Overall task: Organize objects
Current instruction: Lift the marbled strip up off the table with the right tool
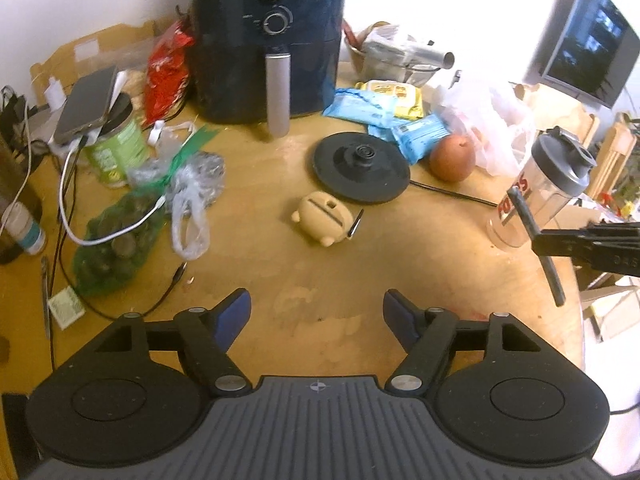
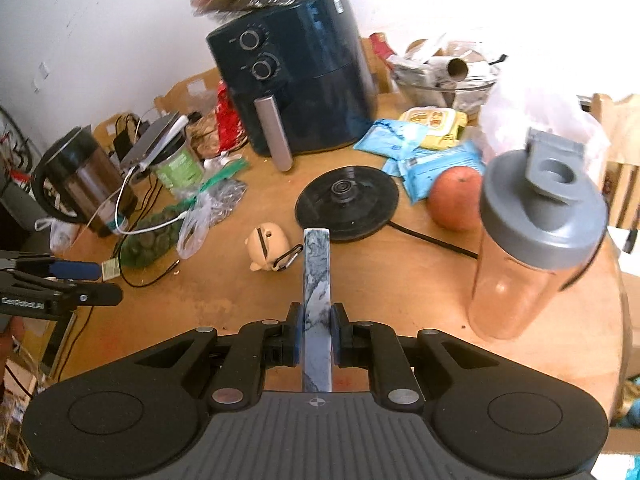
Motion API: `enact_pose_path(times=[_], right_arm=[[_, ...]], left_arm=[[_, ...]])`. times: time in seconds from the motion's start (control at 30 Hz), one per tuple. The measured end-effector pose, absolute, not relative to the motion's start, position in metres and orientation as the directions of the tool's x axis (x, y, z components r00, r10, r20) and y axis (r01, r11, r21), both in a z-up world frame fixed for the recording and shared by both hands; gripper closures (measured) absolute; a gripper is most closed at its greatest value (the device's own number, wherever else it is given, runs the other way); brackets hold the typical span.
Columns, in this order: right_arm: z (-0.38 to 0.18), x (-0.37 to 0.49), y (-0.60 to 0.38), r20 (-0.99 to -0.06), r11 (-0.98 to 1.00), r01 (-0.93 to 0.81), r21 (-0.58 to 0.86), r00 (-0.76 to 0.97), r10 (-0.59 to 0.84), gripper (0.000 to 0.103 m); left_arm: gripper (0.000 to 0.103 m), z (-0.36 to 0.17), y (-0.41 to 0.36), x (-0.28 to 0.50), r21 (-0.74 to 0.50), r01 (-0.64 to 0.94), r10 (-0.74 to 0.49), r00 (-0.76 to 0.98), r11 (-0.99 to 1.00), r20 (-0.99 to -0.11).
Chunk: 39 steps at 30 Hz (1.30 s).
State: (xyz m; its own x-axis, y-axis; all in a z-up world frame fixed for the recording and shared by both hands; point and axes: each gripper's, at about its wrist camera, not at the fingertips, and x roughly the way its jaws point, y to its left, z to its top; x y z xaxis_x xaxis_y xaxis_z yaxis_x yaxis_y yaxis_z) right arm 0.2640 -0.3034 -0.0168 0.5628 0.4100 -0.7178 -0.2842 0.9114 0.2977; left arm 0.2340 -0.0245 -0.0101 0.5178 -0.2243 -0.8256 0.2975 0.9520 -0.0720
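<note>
Pinched flat between my right claw's pads (image 2: 316,334) is a marbled grey-blue strip (image 2: 317,280), thin and long, its long axis running straight out ahead of the claw, with its far end over the round wooden table (image 2: 420,280) toward the black kettle base (image 2: 347,202). From my left wrist view the same strip (image 1: 538,240) crosses the right claw (image 1: 536,243) at a slant near the table's right edge, so that hand plainly has it and no other.

My left claw (image 1: 316,318) is spread wide and holds nothing, over bare wood at the near edge. Straight ahead of it, toward the middle of the table, lies the tan pig-shaped case (image 1: 322,216) with its small clip; the left hand looks the nearer to it, I judge.

Close beside the held strip on the right stands the clear shaker bottle (image 2: 536,248) with its grey lid, just in front of the apple (image 2: 456,198). If the strip is to be set down, that bottle is what I would mind when swinging it round.
</note>
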Motion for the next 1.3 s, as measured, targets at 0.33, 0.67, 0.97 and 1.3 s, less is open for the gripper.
enact_pose_path(times=[0.33, 0.67, 0.97, 1.3], right_arm=[[-0.014, 0.245, -0.313, -0.71, 0.917, -0.228, 0.327, 0.58, 0.398, 0.086], [-0.015, 0.242, -0.312, -0.711, 0.913, -0.236, 0.333, 0.573, 0.408, 0.086], [-0.014, 0.24, -0.31, -0.71, 0.906, -0.245, 0.346, 0.562, 0.423, 0.086], [-0.017, 0.227, -0.316, -0.712, 0.904, -0.225, 0.363, 0.558, 0.425, 0.086]], left_arm=[[0.03, -0.009, -0.033, 0.24, -0.061, 0.331, -0.234, 0.514, 0.942, -0.826], [0.03, -0.011, -0.033, 0.238, -0.068, 0.323, -0.233, 0.505, 0.944, -0.831], [0.03, -0.027, -0.026, 0.246, -0.112, 0.28, -0.236, 0.462, 0.953, -0.855], [0.03, -0.041, -0.03, 0.273, -0.178, 0.258, -0.276, 0.419, 0.95, -0.865]])
